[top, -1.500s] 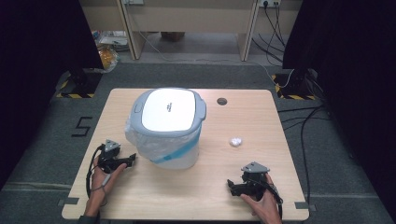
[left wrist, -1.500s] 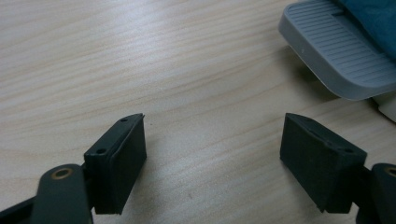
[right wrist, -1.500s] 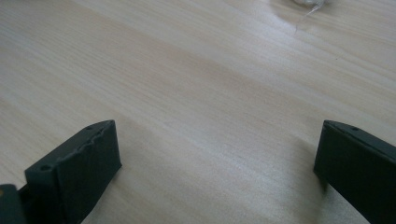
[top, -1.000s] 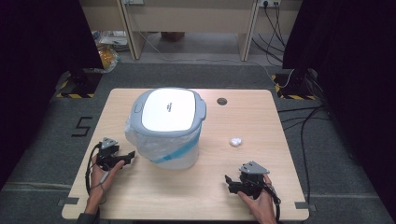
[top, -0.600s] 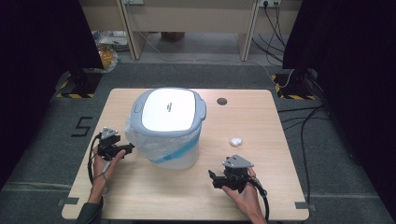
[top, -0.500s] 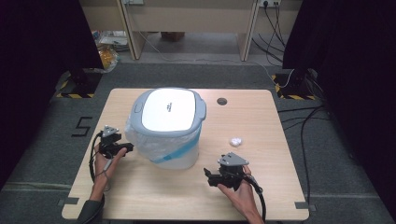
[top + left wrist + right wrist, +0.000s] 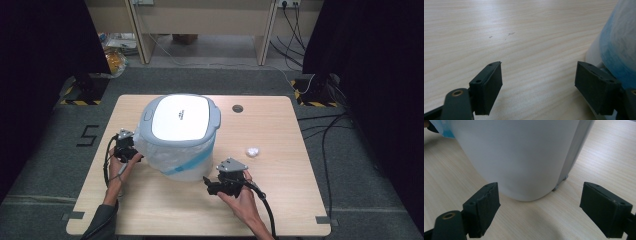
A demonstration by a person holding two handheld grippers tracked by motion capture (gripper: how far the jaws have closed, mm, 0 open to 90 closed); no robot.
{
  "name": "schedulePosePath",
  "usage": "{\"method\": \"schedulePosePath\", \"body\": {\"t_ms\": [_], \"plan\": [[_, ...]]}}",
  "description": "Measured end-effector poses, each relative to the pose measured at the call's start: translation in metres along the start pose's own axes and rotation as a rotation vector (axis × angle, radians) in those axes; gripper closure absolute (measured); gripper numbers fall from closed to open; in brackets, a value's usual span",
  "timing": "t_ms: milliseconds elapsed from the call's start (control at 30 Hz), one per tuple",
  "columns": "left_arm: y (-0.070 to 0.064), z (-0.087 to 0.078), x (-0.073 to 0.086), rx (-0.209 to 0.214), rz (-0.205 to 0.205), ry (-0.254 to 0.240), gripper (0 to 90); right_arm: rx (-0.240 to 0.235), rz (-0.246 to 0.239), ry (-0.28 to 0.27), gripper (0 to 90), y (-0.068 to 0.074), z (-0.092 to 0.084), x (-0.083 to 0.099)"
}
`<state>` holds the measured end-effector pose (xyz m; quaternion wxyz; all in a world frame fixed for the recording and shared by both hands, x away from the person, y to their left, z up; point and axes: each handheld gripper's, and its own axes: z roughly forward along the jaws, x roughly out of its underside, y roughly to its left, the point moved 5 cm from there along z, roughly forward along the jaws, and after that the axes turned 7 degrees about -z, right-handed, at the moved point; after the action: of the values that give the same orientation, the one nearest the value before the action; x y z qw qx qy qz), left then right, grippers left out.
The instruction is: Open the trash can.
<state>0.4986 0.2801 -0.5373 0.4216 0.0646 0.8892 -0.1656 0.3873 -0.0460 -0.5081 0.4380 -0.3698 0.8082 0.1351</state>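
While both tools gape, left tool [image 7: 134, 156], right tool [image 7: 212, 185], white lidded bin [image 7: 179, 136], blue-tinted liner.

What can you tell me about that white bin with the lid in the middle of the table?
The white plastic bin stands upright near the middle of the light wooden table. A grey-rimmed white lid closes the top, and a clear liner bag with a blue band hangs over its sides. Its body narrows toward the base. The left hand-held gripper is close against its side; contact is unclear.
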Motion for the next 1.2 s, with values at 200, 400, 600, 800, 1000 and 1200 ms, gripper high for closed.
{"method": "schedulePosePath", "body": {"t_ms": [200,400,600,800,1000,1200], "plan": [[-0.003,0.012,-0.002,0.034,-0.022,0.005,22.2,-0.011,-0.004,0.005,15.7,0.003,0.009,-0.003],[-0.005,0.017,-0.004,0.042,-0.028,0.013,22.6,-0.020,0.007,0.002,14.1,0.001,0.015,-0.009],[-0.008,0.017,-0.003,0.056,-0.029,0.035,24.2,0.000,0.005,0.007,13.3,-0.002,0.014,-0.010],[-0.008,0.008,0.005,0.066,-0.030,0.059,25.7,0.060,0.029,0.010,13.5,-0.019,0.015,-0.009],[-0.012,-0.001,0.021,0.038,0.003,0.098,27.0,0.093,0.083,-0.003,14.3,-0.046,0.023,-0.009],[-0.019,-0.012,0.032,0.050,-0.001,0.075,29.4,0.096,0.087,-0.019,15.0,-0.065,0.029,-0.022]]}}
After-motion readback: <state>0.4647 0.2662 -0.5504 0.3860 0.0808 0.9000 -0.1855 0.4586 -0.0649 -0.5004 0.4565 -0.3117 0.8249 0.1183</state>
